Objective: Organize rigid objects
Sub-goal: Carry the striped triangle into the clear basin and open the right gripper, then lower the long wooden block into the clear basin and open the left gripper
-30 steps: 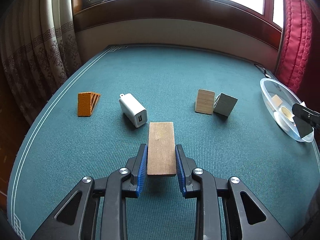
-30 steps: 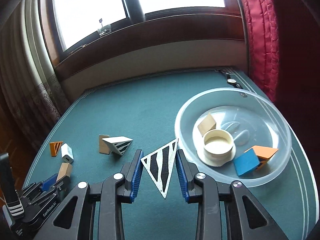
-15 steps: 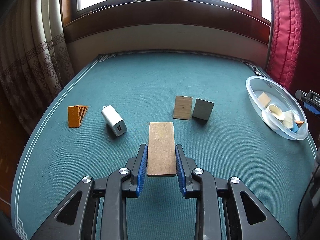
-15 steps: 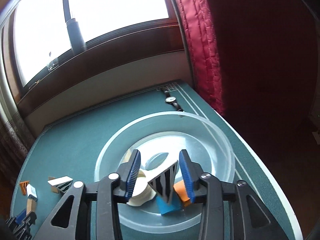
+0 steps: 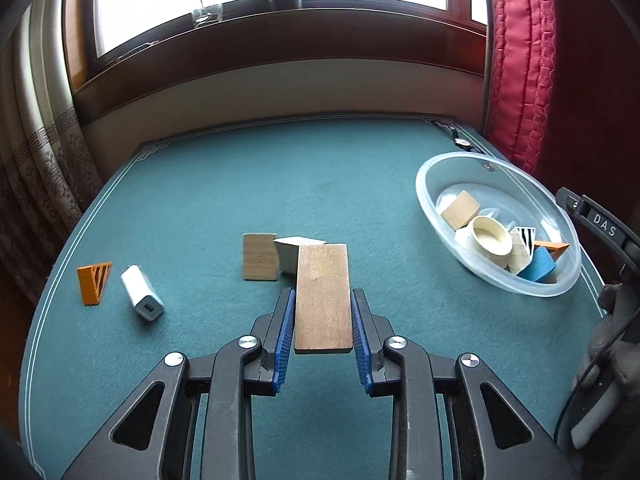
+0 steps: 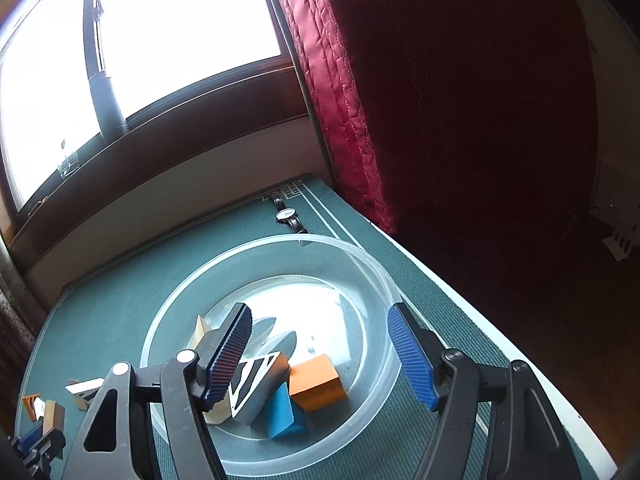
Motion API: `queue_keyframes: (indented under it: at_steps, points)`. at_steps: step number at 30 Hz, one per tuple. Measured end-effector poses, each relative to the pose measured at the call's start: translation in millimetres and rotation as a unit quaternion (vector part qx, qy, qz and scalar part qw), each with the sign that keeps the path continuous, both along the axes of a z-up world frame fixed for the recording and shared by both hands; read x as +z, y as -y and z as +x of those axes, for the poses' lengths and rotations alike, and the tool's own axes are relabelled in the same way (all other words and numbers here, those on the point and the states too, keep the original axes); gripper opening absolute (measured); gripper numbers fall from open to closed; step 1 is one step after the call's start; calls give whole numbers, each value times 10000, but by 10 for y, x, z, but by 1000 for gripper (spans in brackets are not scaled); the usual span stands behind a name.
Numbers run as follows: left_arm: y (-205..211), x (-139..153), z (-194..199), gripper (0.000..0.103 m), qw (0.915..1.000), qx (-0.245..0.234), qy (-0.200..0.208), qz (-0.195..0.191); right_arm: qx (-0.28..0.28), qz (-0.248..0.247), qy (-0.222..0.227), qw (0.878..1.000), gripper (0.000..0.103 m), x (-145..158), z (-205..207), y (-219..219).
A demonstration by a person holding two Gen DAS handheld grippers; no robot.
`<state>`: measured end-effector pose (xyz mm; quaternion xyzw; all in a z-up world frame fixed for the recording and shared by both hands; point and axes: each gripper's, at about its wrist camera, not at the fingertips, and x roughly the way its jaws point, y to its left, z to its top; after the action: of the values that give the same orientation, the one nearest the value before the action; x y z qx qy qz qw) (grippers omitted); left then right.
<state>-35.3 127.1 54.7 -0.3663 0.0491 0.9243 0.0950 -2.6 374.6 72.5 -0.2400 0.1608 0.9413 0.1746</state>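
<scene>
Right gripper (image 6: 320,344) just spread wide over the clear bowl (image 6: 384,280) — striped wedge (image 6: 252,380) dropped in (one more sorted). Left gripper (image 5: 323,320) pinching the wooden board (image 5: 323,292) — probably next.

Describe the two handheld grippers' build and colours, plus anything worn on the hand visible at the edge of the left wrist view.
Both the left gripper and right gripper are black plastic frames with triangular cut-outs, silver pivot screws and ribbed blue pads. Seen from the left wrist view, the right one's body carries a label lettered "DAS". The hand holding it wears a grey glove; a thin black cable loops beside it.
</scene>
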Motion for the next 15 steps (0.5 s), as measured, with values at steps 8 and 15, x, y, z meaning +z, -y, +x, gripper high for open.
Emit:
queue_keyframes:
  at_steps: [8,15]
  points:
    - [-544,116,-175,28,9985,-547,-82,18,-430,200,-228,9986,88,-2,112,-12]
    - [-907,158,-402,28,9971,-754,-79,56,-576,63,-121,9982,90,-63,94,-103]
